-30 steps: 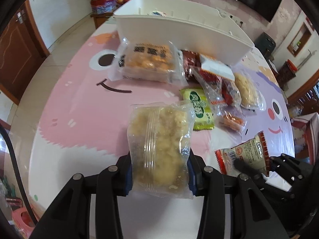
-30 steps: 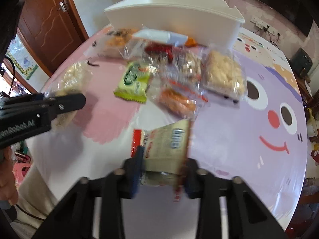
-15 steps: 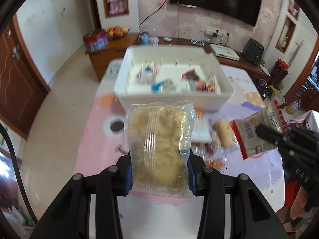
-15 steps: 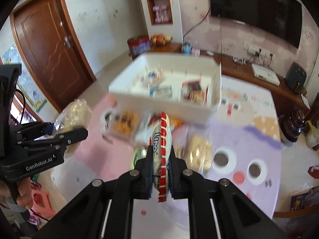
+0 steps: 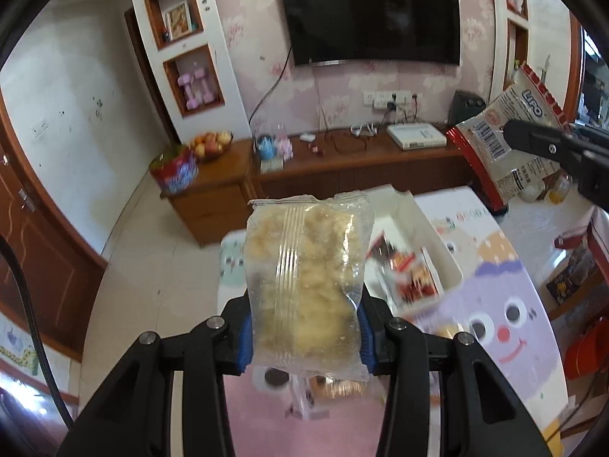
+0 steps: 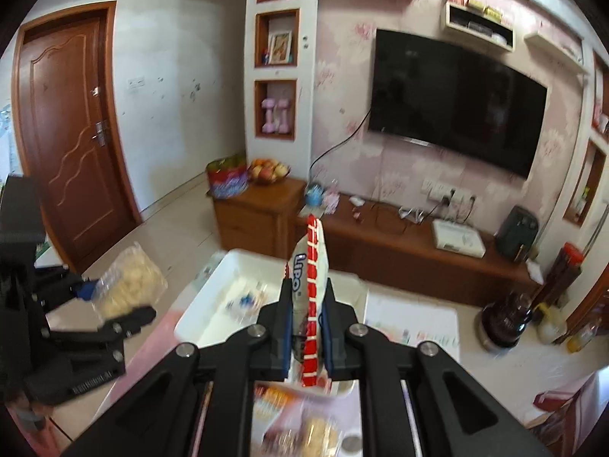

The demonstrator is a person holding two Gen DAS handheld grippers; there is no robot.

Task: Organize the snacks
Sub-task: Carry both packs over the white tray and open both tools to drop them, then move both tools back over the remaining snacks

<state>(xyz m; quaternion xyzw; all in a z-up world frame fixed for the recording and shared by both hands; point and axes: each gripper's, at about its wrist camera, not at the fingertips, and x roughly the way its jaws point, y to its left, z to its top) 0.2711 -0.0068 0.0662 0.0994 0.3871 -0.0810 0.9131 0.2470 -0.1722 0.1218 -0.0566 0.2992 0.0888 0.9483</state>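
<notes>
- Left gripper [image 5: 304,337]: matte black linkage arms, silver round screws at the joints, blue pads inside the fingers.
- Black cable [image 5: 28,323]: curves down the left edge of the frame.
- Right gripper [image 6: 307,337]: same black arms, silver screws, blue pads.

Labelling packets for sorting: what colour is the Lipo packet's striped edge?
Red with white stripes on the Lipo packet, clearest in the right wrist view.
</notes>
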